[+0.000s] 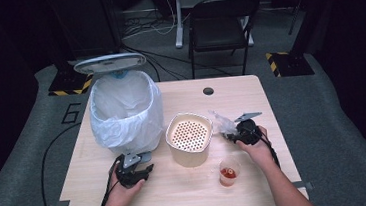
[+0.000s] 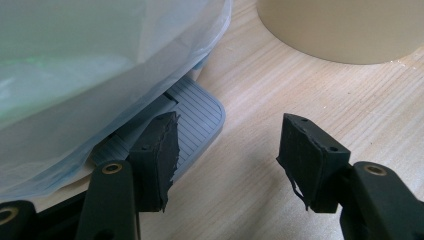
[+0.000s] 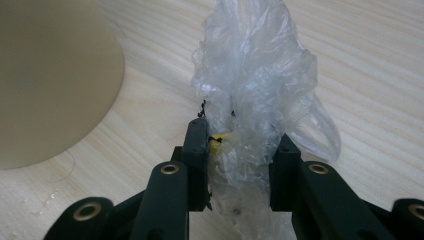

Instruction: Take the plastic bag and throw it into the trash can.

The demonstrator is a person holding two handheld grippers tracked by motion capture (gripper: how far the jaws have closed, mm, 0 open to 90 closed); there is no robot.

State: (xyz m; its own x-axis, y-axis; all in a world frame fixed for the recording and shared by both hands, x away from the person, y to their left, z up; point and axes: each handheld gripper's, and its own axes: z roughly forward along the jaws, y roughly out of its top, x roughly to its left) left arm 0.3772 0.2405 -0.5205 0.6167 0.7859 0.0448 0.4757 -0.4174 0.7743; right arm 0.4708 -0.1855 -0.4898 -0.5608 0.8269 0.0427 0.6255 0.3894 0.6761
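Observation:
A crumpled clear plastic bag (image 1: pixel 222 122) lies on the table right of a cream container (image 1: pixel 189 137) with a perforated top. My right gripper (image 1: pixel 234 134) is shut on its near end. In the right gripper view the plastic (image 3: pixel 260 65) bulges up between the jaws of that gripper (image 3: pixel 242 137), with a small yellow bit (image 3: pixel 220 142) at the left pad. My left gripper (image 1: pixel 144 169) rests low in front of a pedal bin (image 1: pixel 125 110) lined with a white bag. It stands open (image 2: pixel 232 135), its left jaw just in front of the bin's grey pedal (image 2: pixel 200 117).
The bin's lid (image 1: pixel 110 63) stands raised at the back. A small clear cup (image 1: pixel 228 172) with something red and orange in it sits near the right forearm. The wooden table (image 1: pixel 189 193) has a round hole (image 1: pixel 208 90) at its far edge. A black chair (image 1: pixel 219 27) stands beyond.

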